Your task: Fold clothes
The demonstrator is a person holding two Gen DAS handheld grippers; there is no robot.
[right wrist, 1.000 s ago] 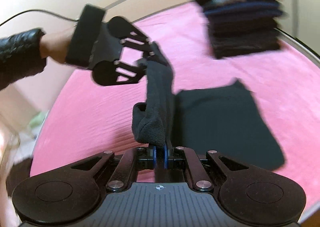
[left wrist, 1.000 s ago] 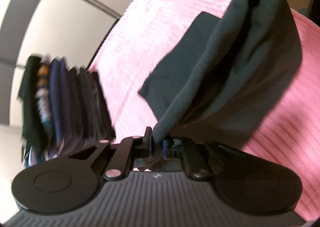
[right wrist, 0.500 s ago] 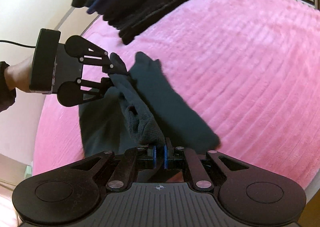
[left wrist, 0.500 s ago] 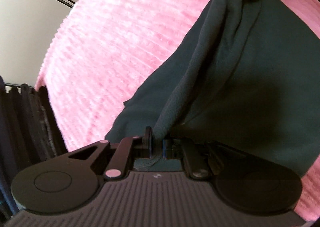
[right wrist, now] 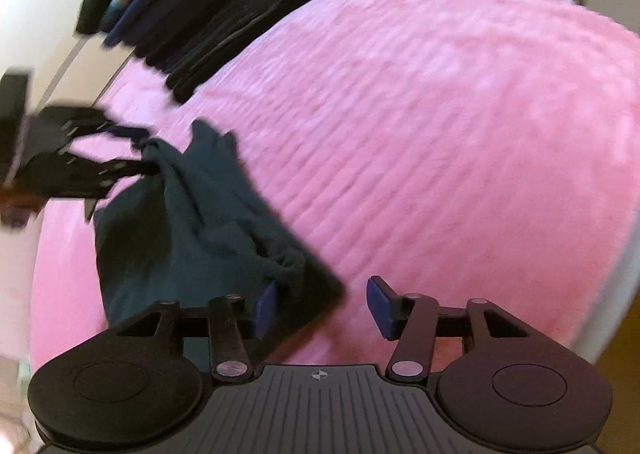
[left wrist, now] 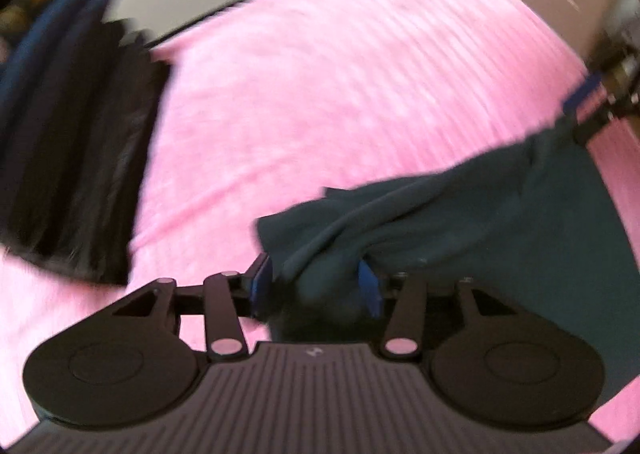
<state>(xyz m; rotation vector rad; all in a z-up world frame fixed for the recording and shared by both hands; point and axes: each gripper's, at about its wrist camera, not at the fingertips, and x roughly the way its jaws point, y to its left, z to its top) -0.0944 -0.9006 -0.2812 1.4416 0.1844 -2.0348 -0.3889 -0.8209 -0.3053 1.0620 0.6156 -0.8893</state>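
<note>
A dark teal fleece garment (left wrist: 460, 214) lies bunched on the pink bed cover (left wrist: 340, 74). My left gripper (left wrist: 316, 282) is open, its blue pads apart, with a fold of the garment still lying between them. My right gripper (right wrist: 324, 306) is open; the garment (right wrist: 192, 222) lies beside its left pad and the right pad is over bare cover. The left gripper shows in the right wrist view (right wrist: 132, 150) at the garment's far corner. The right gripper shows in the left wrist view (left wrist: 588, 102) at the garment's other end.
A stack of folded dark clothes (left wrist: 68, 134) stands at the far side of the bed, also in the right wrist view (right wrist: 200, 14). The pink cover (right wrist: 440, 134) stretches wide to the right. The bed edge and floor show at the lower right.
Both grippers have opened and let go of the garment, which has dropped from being held up to lying on the bed. Both views are blurred by motion.
</note>
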